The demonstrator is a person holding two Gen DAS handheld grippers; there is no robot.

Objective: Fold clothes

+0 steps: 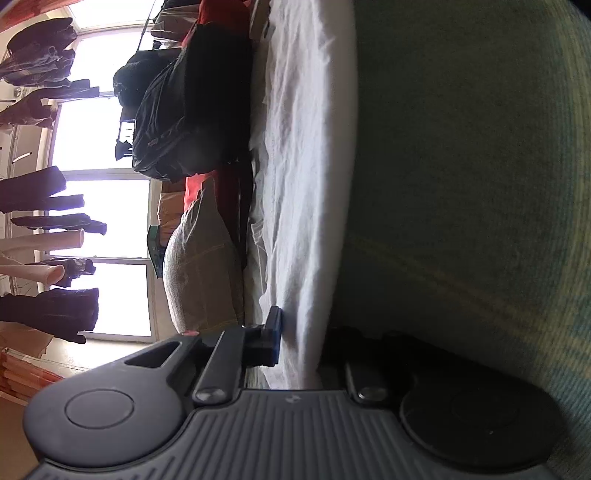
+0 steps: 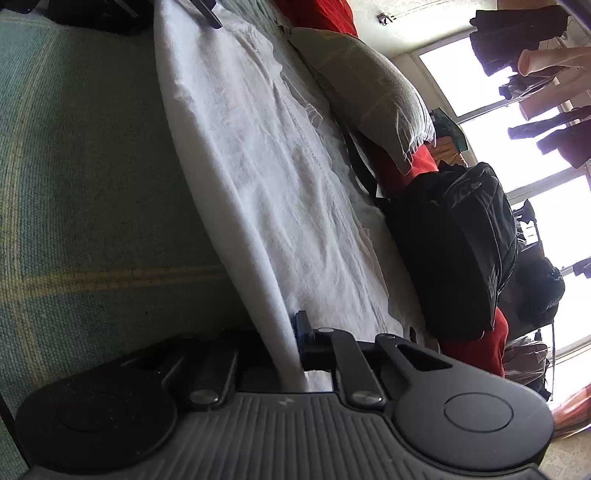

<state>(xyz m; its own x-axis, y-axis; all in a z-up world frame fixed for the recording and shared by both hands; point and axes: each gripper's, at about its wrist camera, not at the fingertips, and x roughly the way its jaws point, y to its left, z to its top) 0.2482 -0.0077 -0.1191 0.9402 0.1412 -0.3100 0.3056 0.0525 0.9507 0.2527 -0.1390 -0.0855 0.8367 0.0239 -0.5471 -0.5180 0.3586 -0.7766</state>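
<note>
A wrinkled white garment point(image 1: 295, 184) point(image 2: 266, 184) lies spread flat across a green checked blanket point(image 1: 461, 184) point(image 2: 92, 166); both views are turned on their side. My left gripper point(image 1: 306, 343) is shut on the garment's near edge, its blue-padded finger point(image 1: 275, 330) on top and the other finger hidden in shadow beneath the cloth. At the opposite end of that same edge, my right gripper point(image 2: 284, 339) is shut on the fabric, with one blue pad point(image 2: 300, 326) showing. The left gripper's dark body point(image 2: 99, 14) shows at the top of the right wrist view.
Beyond the garment stand a black backpack point(image 1: 192, 110) point(image 2: 454, 251) and a grey pillow point(image 1: 203, 273) point(image 2: 373, 92) on red fabric point(image 1: 195, 188) point(image 2: 476, 343). Dark clothes point(image 1: 51, 310) point(image 2: 517, 33) hang before bright windows point(image 1: 110, 214) point(image 2: 554, 221).
</note>
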